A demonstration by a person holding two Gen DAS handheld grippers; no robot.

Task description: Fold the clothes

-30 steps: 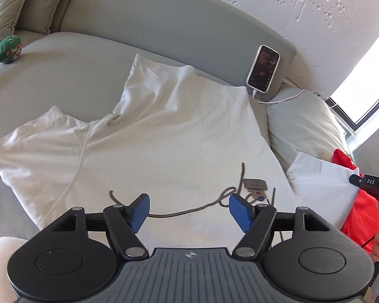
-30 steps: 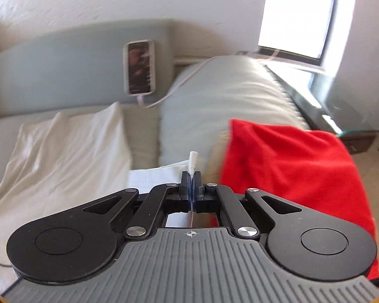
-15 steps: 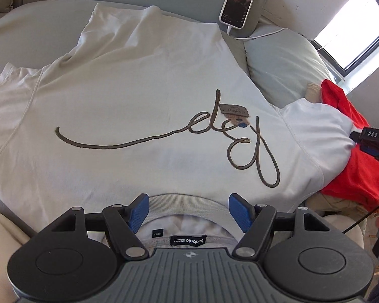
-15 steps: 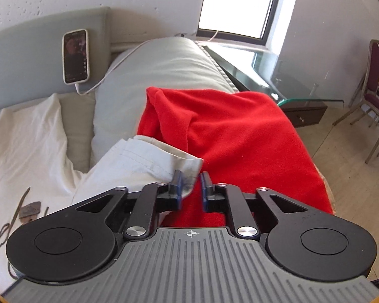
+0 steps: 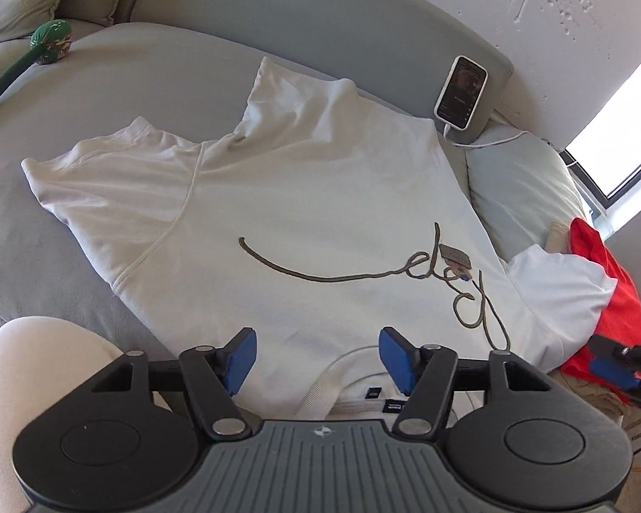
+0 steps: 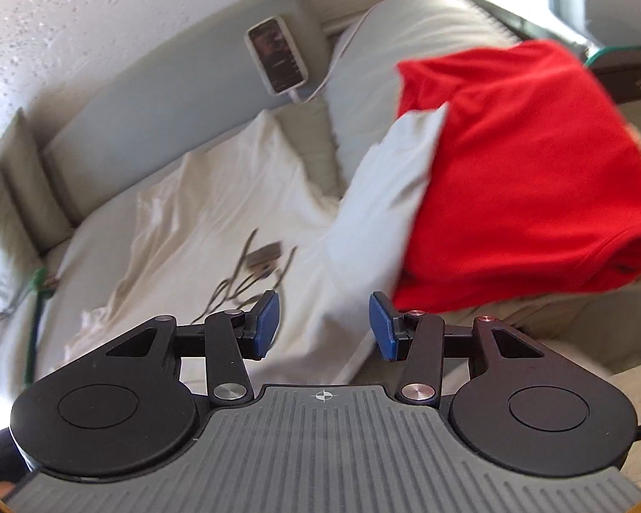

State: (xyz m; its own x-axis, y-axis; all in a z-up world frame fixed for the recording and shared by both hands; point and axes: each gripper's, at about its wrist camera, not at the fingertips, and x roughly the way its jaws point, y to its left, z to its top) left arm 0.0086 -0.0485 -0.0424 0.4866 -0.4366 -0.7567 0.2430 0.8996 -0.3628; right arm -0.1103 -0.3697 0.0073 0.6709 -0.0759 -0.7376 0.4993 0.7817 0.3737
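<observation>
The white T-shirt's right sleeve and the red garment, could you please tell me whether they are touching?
Touching. In the left wrist view the white T-shirt's sleeve lies draped onto the red garment with no gap; the right wrist view shows the sleeve overlapping its edge.

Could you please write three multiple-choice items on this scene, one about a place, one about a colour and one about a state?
1. Where does the phone stand?
A. Flat on the white T-shirt
B. Propped against the grey backrest, beyond the shirt
C. On the floor

2. What colour is the garment lying beside the shirt's sleeve?
A. Red
B. Blue
C. Black

3. How do the right gripper's jaws stand?
A. Shut on the sleeve
B. Shut on nothing
C. Open, holding nothing

Answers:
1. B: it leans upright on the backrest, its cable trailing off.
2. A: both views show it bright red.
3. C: the blue pads stand wide apart, with cloth only beneath them.
</observation>
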